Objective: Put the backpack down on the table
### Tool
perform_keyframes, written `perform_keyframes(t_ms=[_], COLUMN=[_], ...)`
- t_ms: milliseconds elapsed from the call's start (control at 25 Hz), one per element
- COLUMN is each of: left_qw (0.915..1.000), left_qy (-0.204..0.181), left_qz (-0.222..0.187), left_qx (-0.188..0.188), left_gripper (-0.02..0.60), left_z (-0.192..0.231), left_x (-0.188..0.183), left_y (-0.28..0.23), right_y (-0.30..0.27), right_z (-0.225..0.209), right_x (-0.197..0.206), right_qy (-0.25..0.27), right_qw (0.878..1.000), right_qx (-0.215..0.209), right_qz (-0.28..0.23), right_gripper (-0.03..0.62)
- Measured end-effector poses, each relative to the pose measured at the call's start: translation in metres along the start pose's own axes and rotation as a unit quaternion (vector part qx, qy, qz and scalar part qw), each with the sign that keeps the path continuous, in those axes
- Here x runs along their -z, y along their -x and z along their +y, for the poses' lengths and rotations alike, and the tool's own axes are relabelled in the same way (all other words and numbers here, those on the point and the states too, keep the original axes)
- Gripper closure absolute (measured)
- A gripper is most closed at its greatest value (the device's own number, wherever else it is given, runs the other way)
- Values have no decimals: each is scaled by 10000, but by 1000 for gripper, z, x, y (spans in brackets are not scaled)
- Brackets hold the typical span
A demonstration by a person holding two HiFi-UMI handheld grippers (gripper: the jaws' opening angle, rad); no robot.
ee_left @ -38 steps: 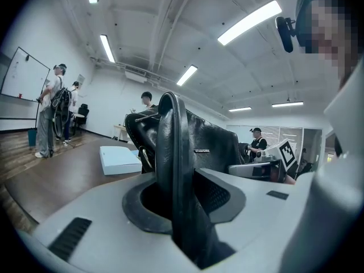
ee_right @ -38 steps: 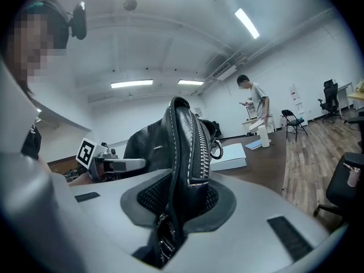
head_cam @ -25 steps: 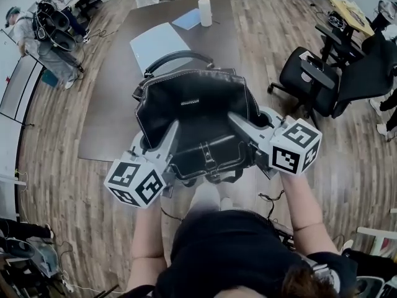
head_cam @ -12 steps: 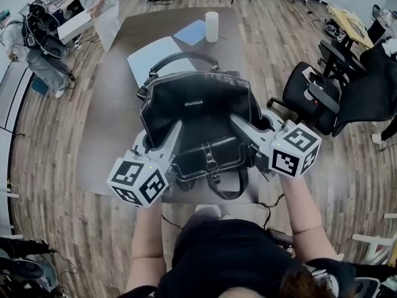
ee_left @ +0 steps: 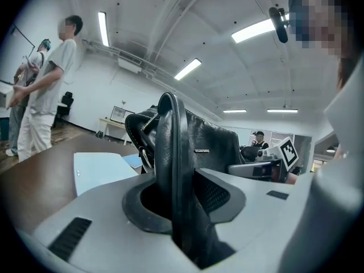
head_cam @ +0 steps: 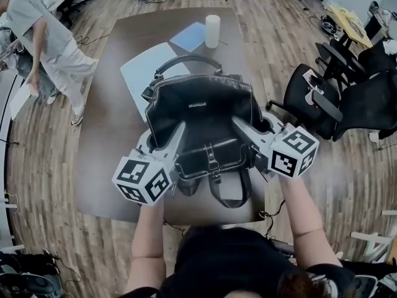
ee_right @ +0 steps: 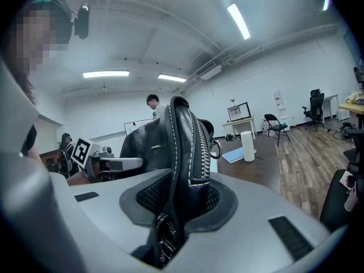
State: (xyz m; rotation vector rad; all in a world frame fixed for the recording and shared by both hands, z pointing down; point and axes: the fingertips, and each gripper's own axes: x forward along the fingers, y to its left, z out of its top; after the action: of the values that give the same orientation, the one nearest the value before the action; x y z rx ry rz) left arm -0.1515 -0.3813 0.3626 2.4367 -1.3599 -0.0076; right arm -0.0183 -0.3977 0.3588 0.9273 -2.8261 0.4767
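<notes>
Far out to the left of the left gripper (head_cam: 174, 135), a person (head_cam: 43, 36) in light clothes stands on the wood floor beside the table (head_cam: 105, 141).

**Left gripper.** The jaws are clamped on the left side of the backpack (head_cam: 201, 117). In the left gripper view, a fold of black leather stands upright between the two pads of the left gripper (ee_left: 173, 209), which press on it from both sides. Ahead of the jaws and slightly to the left, a pale sheet (ee_left: 96, 172) lies flat on the table.

**Backpack.** The black backpack hangs between the two grippers, over the brown table, with its mouth facing up. Its handle (head_cam: 186, 61) arches at the side farthest from both tools. Two straps (head_cam: 229, 191) hang from the side nearest the tools and loop down over the table's near part. The views do not show whether its base touches the table top.

**Beyond the backpack.** Farther ahead of the jaws, a blue folder (head_cam: 189, 37) and a white roll (head_cam: 212, 31) sit on the table. The roll stands upright just beside the folder.

**Right gripper.** The right gripper (head_cam: 244, 129) holds the backpack's right side. In the right gripper view, the zipped edge of the bag sits between the pads of the right gripper (ee_right: 176, 209), which bear on it while the jaws are opening slightly.

Out to the right of this tool, a black office chair (head_cam: 310, 98) stands on the floor, apart from the table.
</notes>
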Motion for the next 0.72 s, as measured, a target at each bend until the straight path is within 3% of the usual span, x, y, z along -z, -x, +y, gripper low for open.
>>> perform_keyframes(t_ms=[720], left_qw=[9997], left_qy=[-126], left_qz=[73], left_qx=[216], left_gripper=[442], left_z=[38], left_x=[18], left_y=[-60], right_y=[-37], right_z=[-61], right_x=[23], right_qy=[-195], right_qw=[9988], right_qx=[434], right_qz=[-69], right_gripper=[470])
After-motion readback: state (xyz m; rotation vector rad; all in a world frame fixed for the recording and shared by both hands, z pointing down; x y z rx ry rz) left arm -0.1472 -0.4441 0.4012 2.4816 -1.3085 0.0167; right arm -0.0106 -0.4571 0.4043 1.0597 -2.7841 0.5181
